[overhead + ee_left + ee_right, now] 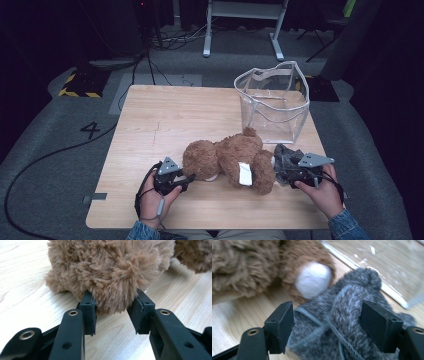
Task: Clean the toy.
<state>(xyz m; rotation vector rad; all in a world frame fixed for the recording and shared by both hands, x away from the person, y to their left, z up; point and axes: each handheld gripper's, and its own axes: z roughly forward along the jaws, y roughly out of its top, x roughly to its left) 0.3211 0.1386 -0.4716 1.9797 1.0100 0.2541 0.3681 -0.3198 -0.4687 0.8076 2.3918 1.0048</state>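
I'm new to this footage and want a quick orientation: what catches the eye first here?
A brown teddy bear lies in the near middle of the wooden table, with a white tag on it. The left gripper has its jaws around the bear's fur; the right gripper straddles a grey knitted garment beside the bear. Behind stands an open clear plastic bag.

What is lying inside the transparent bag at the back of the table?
The transparent bag looks empty; through its clear walls only the wooden table shows. Nothing covers its inside.
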